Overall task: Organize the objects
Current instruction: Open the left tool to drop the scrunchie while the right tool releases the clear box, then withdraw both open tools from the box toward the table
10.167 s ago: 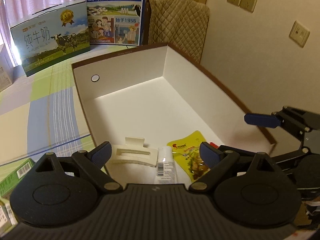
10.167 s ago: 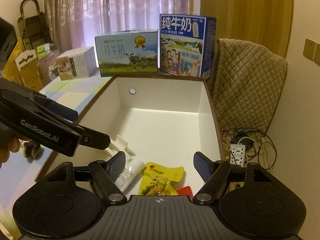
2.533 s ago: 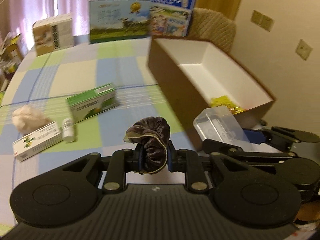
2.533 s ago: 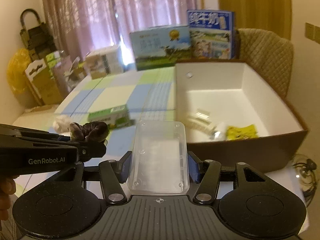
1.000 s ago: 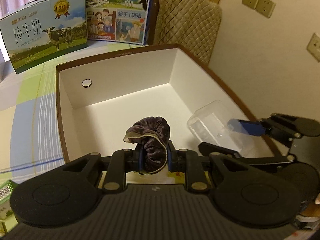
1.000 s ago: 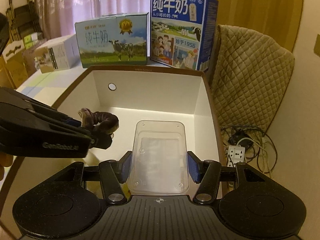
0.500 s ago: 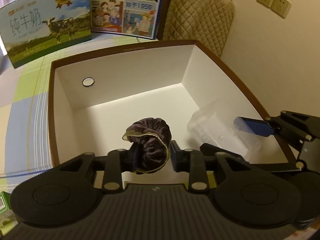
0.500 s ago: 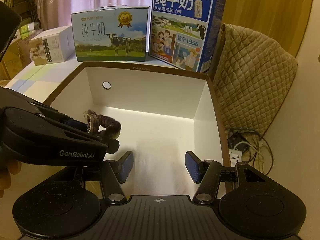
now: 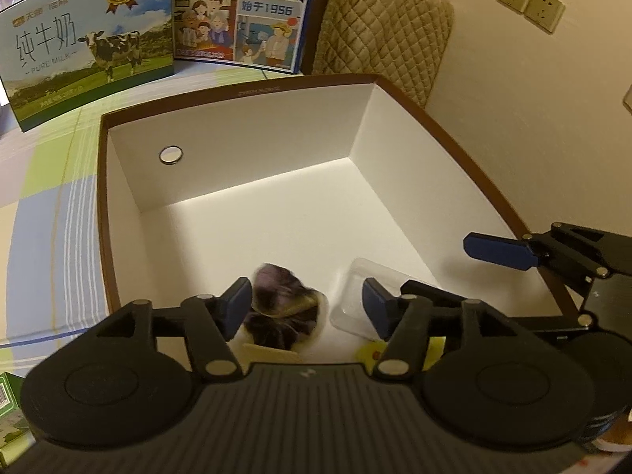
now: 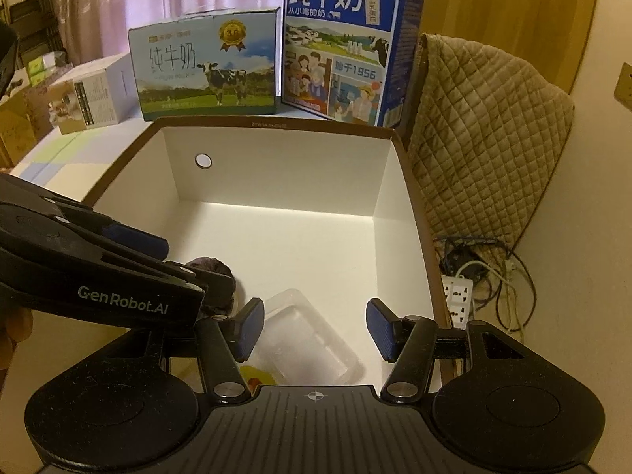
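Nearest me, the left gripper (image 9: 307, 308) hangs over the near end of the brown-rimmed white cardboard box (image 9: 367, 118) with its blue pads spread wide and nothing between them. Just below it lies the dark purple velvet scrunchie (image 9: 282, 310), a soft crumpled ring on the box floor, resting on something pale whose shape I cannot make out. It looks light and squashy; I judge it would give under any pinch, so a grip across the bunched fabric would hold well enough.

Beside it, the right gripper (image 10: 315, 330) is likewise spread wide and empty. Under it sits the clear plastic rectangular tray (image 10: 312, 343), lying at a slant on the floor near the box's right wall. That one seems thin, stiff and slick, likely to flex or slip, so the long side edges are the sensible place to take hold. A yellow snack pouch (image 10: 254, 375) peeks out at the tray's near corner.

Further in, the box floor is bare. Beyond the far wall stand a green-and-white cow-printed milk carton (image 10: 207, 73) and a blue milk carton (image 10: 347, 51).
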Demonstrator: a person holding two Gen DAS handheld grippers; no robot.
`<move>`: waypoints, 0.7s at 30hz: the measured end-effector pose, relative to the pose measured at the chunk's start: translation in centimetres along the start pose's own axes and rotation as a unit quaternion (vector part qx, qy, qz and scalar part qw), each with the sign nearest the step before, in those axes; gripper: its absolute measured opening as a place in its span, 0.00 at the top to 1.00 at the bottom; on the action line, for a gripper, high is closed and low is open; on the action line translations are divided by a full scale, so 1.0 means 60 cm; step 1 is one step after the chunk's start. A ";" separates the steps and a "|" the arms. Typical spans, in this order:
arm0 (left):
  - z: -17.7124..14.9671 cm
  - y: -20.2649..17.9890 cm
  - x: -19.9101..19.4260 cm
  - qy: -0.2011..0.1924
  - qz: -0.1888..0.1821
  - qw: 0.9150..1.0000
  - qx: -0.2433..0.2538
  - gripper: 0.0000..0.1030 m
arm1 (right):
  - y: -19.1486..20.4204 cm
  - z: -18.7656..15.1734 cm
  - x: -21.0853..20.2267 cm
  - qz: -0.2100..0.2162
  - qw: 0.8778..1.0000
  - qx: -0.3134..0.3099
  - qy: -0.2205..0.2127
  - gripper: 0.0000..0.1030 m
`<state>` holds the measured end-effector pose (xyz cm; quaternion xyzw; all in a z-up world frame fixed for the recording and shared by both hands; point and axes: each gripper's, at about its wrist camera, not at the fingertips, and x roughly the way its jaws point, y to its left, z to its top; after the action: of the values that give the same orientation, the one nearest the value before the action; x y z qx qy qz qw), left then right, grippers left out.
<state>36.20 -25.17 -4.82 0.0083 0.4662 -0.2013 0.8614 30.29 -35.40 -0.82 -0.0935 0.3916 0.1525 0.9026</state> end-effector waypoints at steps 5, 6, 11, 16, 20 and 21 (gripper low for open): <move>-0.002 -0.006 -0.016 -0.004 -0.009 1.000 0.005 0.42 | -0.007 -0.009 -0.033 0.008 1.000 0.018 -0.012 0.47; -0.002 -0.008 -0.021 -0.006 -0.012 1.000 0.005 0.42 | -0.008 -0.011 -0.041 0.012 1.000 0.023 -0.015 0.47; -0.010 -0.017 -0.056 -0.018 -0.028 0.999 0.005 0.41 | -0.009 -0.024 -0.085 0.022 0.998 0.048 -0.030 0.47; -0.028 -0.022 -0.099 -0.031 -0.033 0.999 0.007 0.39 | -0.002 -0.042 -0.133 0.034 0.996 0.073 -0.039 0.47; -0.048 -0.020 -0.146 -0.047 -0.032 0.998 0.008 0.35 | 0.008 -0.056 -0.174 0.041 0.994 0.094 -0.050 0.47; -0.055 -0.020 -0.159 -0.051 -0.029 0.998 0.011 0.34 | 0.012 -0.061 -0.186 0.043 0.993 0.100 -0.053 0.47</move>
<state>28.54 -22.37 1.22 -0.0065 0.4195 -0.2314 0.8778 20.36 -38.04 4.88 0.0219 0.3603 0.1558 0.9195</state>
